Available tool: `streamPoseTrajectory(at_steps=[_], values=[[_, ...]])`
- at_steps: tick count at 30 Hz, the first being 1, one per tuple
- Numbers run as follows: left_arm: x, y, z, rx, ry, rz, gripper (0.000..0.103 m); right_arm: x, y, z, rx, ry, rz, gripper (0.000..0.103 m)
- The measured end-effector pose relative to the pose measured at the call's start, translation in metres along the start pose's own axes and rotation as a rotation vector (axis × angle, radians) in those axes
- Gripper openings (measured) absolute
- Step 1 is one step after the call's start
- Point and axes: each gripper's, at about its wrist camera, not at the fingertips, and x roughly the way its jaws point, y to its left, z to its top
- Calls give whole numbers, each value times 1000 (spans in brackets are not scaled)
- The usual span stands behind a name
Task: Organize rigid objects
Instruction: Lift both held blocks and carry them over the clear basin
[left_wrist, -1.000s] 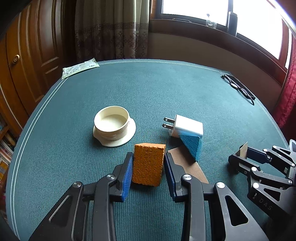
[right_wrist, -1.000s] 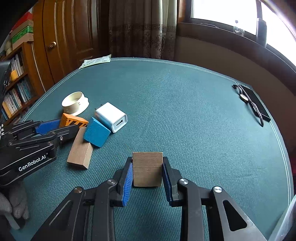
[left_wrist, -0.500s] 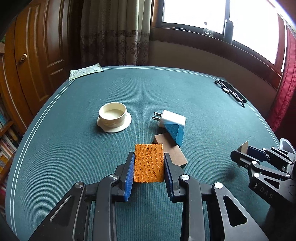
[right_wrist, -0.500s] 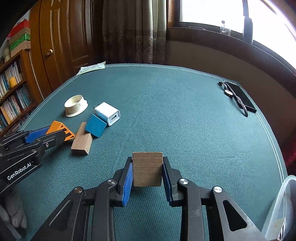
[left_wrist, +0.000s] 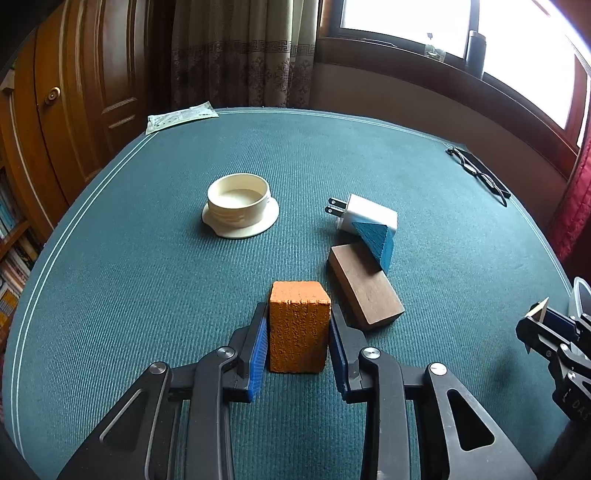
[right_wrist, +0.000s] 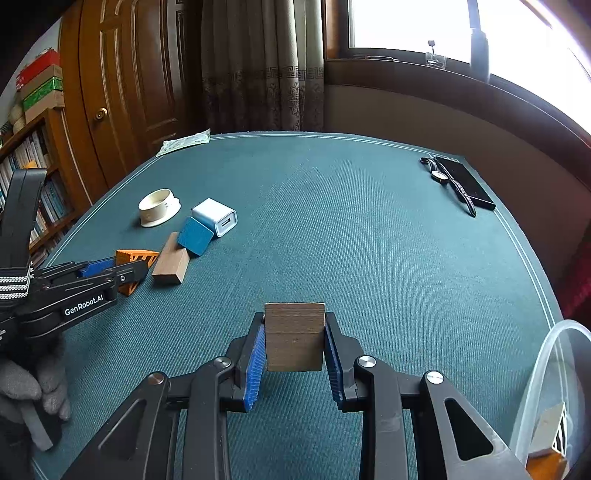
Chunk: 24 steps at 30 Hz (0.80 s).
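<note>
Squarely between the left hand-held gripper (left_wrist: 298, 334) pads, orange block (left_wrist: 298, 326).

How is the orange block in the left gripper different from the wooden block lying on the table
The orange block is bright orange with a rough, grainy face; the wooden block is brown and smooth. The orange block is clamped in the left gripper; the wooden one lies flat on the table, ungripped, with a blue wedge leaning on it. Both are rectangular blocks.
</note>
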Motion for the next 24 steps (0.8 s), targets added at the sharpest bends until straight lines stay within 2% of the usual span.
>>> streamPoseTrajectory(at_steps=[7,13,24], values=[[-13,-1,1,-7,-48,2,31,-16,-11,-9,29,-13,-6,31],[-28,-7,-4,-21,-56,-23,31,-35,-33,-14,84,-33,-18,31],[-58,-66,-7,75,-82,-113,31,-69,-69,-29,152,-68,-92,31]])
